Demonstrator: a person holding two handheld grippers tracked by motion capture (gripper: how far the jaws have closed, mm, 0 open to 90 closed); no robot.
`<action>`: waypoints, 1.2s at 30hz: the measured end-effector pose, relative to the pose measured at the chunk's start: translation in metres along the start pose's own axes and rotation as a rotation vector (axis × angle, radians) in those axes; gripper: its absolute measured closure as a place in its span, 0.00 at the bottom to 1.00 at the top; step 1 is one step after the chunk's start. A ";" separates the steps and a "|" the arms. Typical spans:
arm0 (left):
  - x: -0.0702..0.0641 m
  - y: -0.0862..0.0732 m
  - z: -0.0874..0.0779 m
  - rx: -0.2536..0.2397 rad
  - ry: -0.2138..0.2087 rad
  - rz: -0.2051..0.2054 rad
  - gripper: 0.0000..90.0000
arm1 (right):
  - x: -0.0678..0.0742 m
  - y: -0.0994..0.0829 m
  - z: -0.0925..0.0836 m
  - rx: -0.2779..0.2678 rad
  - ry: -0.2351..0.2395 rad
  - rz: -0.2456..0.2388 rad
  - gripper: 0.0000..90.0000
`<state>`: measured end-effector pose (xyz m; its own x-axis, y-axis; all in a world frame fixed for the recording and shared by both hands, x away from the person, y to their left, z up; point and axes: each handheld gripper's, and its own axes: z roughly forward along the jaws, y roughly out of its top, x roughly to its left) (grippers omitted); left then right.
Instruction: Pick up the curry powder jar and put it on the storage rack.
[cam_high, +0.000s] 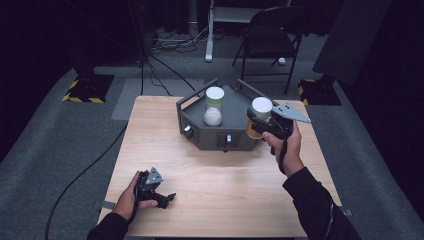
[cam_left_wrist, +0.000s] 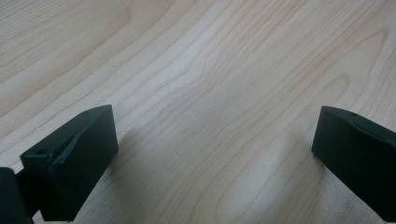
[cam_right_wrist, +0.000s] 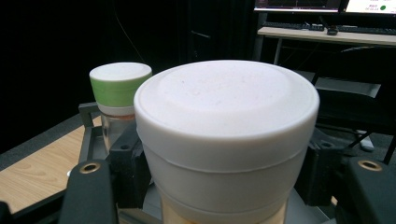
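Observation:
A jar with a white lid (cam_high: 261, 109) and orange contents is clamped in my right gripper (cam_high: 257, 124) at the right side of the dark grey tray (cam_high: 192, 120). In the right gripper view the white-lidded jar (cam_right_wrist: 229, 135) looms close between the jaws. A second jar with a green-and-white lid (cam_high: 214, 106) and white contents stands upright in the tray; the same green-lidded jar (cam_right_wrist: 119, 88) sits behind to the left. My left gripper (cam_high: 167, 198) rests on the wooden table (cam_high: 225, 185) near its front left, open, with bare wood (cam_left_wrist: 210, 116) between its jaws.
The tray has raised handles and knobs on its front face. A folding chair (cam_high: 272, 35), cables (cam_high: 170, 45) and yellow-black stand bases (cam_high: 87, 90) lie on the floor beyond the table. A desk with monitors (cam_right_wrist: 327, 18) stands far behind.

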<state>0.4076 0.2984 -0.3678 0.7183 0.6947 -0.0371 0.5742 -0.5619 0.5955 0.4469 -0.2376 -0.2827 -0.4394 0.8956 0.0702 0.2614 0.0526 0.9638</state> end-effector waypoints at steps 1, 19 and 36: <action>0.000 0.000 0.000 -0.001 0.000 0.001 0.00 | 0.000 0.001 0.002 0.000 0.000 0.001 0.37; 0.000 0.000 0.000 -0.001 0.000 0.000 0.00 | 0.001 0.016 0.038 0.012 -0.019 0.003 0.37; 0.000 0.000 0.000 -0.001 0.000 -0.001 0.00 | 0.000 0.012 0.071 0.039 -0.042 0.003 0.37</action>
<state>0.4074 0.2984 -0.3678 0.7177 0.6954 -0.0373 0.5745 -0.5610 0.5960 0.5109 -0.2056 -0.2892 -0.4020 0.9136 0.0618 0.2967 0.0661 0.9527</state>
